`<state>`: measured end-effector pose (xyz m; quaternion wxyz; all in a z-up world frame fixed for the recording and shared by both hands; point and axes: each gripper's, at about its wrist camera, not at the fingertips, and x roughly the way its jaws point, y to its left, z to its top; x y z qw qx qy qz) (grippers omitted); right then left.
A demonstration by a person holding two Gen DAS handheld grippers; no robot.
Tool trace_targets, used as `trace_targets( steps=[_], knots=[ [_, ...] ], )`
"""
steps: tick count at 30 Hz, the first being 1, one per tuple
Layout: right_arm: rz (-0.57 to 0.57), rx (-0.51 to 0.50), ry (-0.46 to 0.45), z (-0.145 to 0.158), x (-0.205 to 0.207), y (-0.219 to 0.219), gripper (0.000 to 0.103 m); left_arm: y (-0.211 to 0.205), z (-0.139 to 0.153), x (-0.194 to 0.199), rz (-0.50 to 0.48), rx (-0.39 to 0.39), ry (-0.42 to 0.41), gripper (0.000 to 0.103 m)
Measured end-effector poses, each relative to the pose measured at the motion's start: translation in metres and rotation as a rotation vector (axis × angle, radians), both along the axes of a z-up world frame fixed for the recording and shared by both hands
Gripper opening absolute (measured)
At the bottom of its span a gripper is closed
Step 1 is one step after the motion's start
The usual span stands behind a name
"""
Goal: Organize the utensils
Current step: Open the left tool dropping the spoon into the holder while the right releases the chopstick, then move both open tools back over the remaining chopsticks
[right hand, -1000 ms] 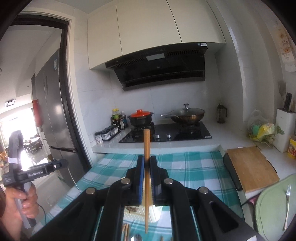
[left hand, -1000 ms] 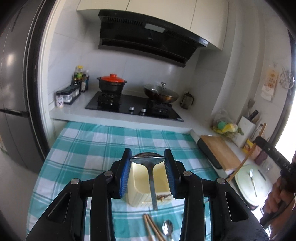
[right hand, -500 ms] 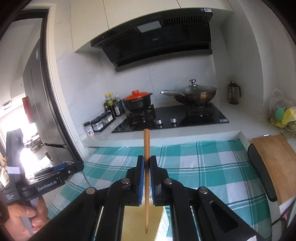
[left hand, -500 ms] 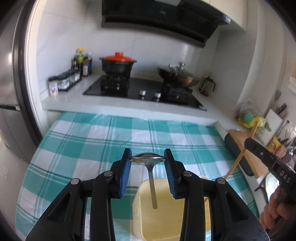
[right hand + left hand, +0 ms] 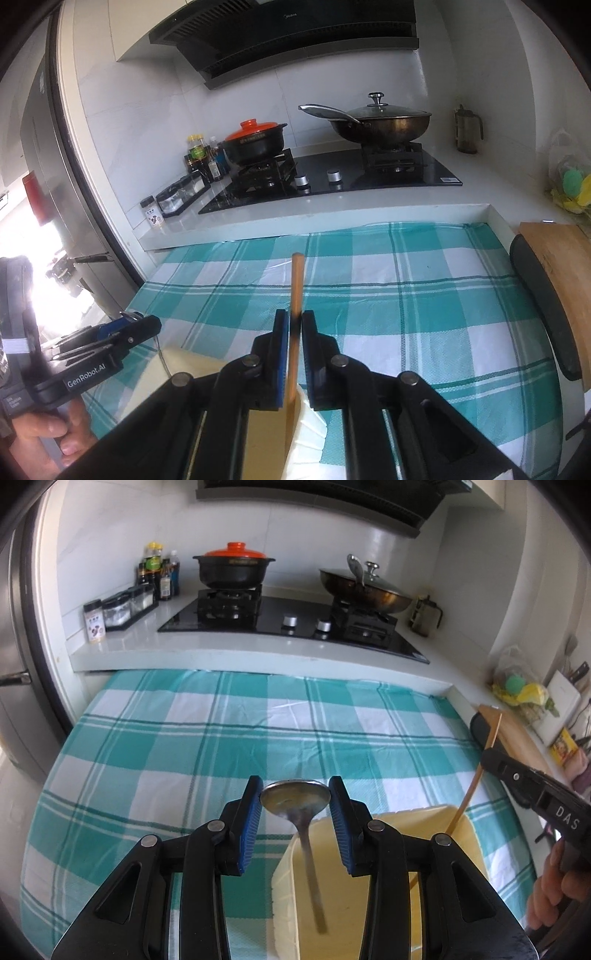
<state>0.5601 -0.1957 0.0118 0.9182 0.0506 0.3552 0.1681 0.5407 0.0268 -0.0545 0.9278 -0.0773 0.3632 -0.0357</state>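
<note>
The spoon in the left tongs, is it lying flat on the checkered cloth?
No, the spoon is clamped by its bowl between the left tongs, its handle hanging down into the yellow container, above the checkered cloth.

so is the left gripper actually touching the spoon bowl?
Touching. In the left wrist view the left gripper has both blue pads pressed against the edges of the spoon bowl, no gap, with the handle hanging over the yellow container.

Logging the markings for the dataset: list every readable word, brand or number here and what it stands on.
"DAS": black right gripper handle, seen from the left wrist.
"GenRobot.AI": black left gripper body, seen from the right wrist.
Too small or blurred: black range hood logo, white-labelled spice jar, dark sauce bottles.
</note>
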Motion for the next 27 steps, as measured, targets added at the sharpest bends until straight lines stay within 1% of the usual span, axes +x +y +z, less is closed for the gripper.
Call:
trace_targets(
  steps=[1,2,3,4,6,9,11,13,14,15,16,17,19,21,23,27],
  knots=[
    [-0.006,-0.005,0.012,-0.002,0.002,0.000,0.011,0.000,-0.001,0.001,0.002,0.001,0.005,0.039],
    [-0.013,-0.010,0.020,-0.004,0.003,-0.001,0.012,0.001,-0.002,0.003,0.000,0.000,0.008,0.044],
    [-0.020,-0.014,0.026,-0.005,0.004,-0.002,0.020,0.001,-0.002,0.003,-0.003,-0.002,0.011,0.048],
    [-0.027,-0.016,0.031,-0.005,0.004,-0.002,0.031,0.002,-0.001,0.002,-0.004,-0.005,0.010,0.050],
    [-0.037,-0.012,0.026,-0.002,-0.001,-0.006,0.039,0.007,0.003,-0.002,0.003,-0.015,0.003,0.050],
    [-0.040,-0.012,0.010,0.011,-0.011,-0.012,0.039,0.016,0.012,-0.014,0.013,-0.031,-0.004,0.051],
    [-0.041,-0.015,-0.007,0.023,-0.022,-0.019,0.039,0.025,0.023,-0.031,0.020,-0.045,-0.016,0.051],
    [-0.042,-0.018,-0.030,0.039,-0.041,-0.028,0.039,0.036,0.037,-0.059,0.023,-0.050,-0.045,0.056],
    [-0.040,-0.018,-0.040,0.047,-0.052,-0.032,0.039,0.041,0.042,-0.073,0.027,-0.048,-0.062,0.063],
    [-0.035,-0.018,-0.050,0.056,-0.064,-0.037,0.043,0.046,0.047,-0.089,0.030,-0.045,-0.081,0.070],
    [-0.031,-0.026,-0.058,0.064,-0.080,-0.042,0.047,0.053,0.052,-0.112,0.036,-0.041,-0.099,0.073],
    [-0.027,-0.038,-0.064,0.071,-0.093,-0.046,0.048,0.058,0.054,-0.130,0.041,-0.037,-0.107,0.078],
    [-0.009,-0.065,-0.066,0.082,-0.128,-0.056,0.048,0.066,0.054,-0.165,0.040,-0.024,-0.108,0.081],
    [-0.003,-0.088,-0.058,0.088,-0.161,-0.068,0.048,0.071,0.047,-0.202,0.034,0.004,-0.083,0.084],
    [-0.009,-0.105,-0.053,0.089,-0.197,-0.083,0.048,0.072,0.033,-0.236,0.026,0.033,-0.055,0.086],
    [-0.034,-0.174,-0.067,0.077,-0.266,-0.103,0.048,0.061,-0.006,-0.292,0.012,0.063,0.009,0.087]
  ],
)
